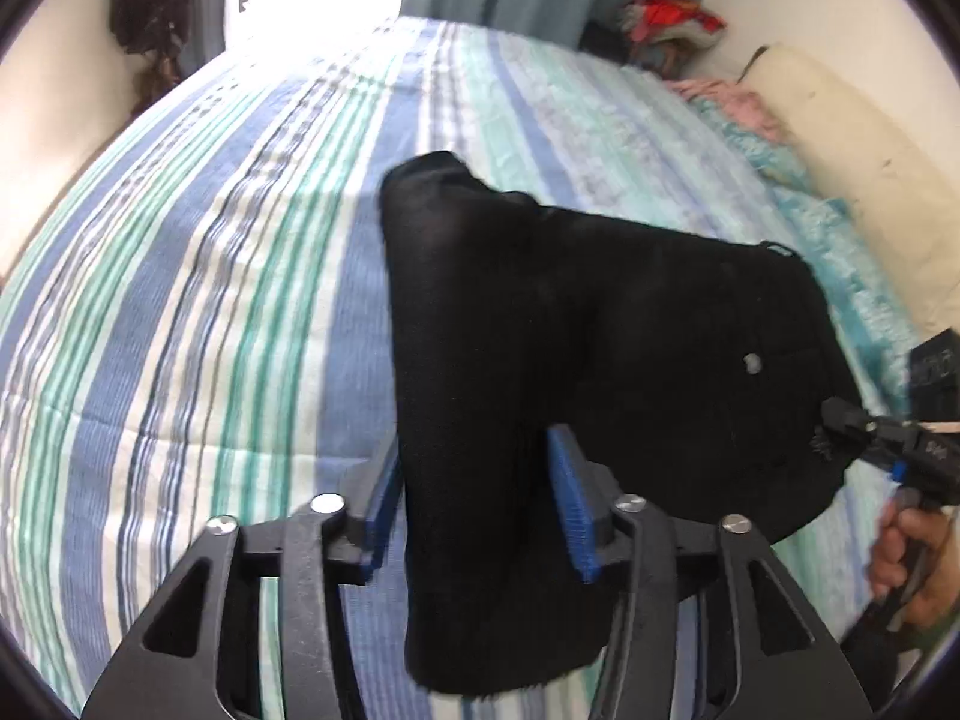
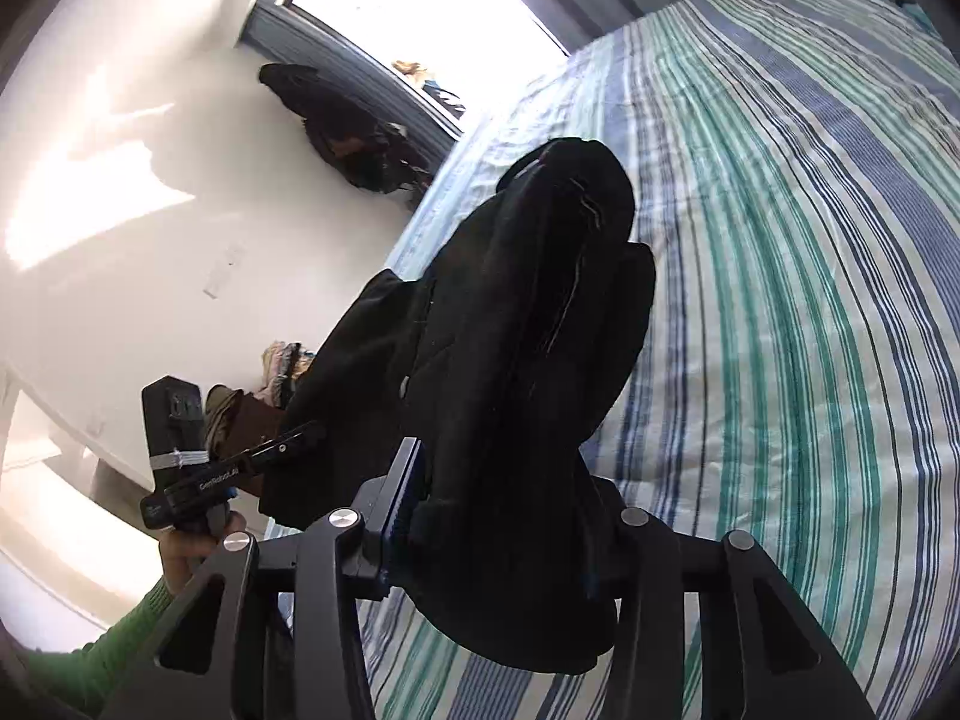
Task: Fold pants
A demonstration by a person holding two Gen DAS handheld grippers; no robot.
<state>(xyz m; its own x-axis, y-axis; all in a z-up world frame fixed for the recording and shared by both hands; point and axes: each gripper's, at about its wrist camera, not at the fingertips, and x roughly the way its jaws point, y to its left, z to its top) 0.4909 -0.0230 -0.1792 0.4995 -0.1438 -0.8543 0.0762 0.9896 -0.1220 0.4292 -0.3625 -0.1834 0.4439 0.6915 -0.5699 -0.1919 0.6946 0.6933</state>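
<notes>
Above the striped bed (image 1: pixel 180 300), black pants (image 1: pixel 540 312) bunched and lifted clear of the cover. Clamped at one end between the left gripper's (image 1: pixel 474 504) jaws, at the other between the right gripper's (image 2: pixel 510 516) jaws.

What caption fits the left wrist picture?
Left gripper and right gripper lift black pants above a striped bedspread.

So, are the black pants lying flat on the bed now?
No, the black pants hang bunched above the striped bed, clamped in the left hand-held gripper.
</notes>
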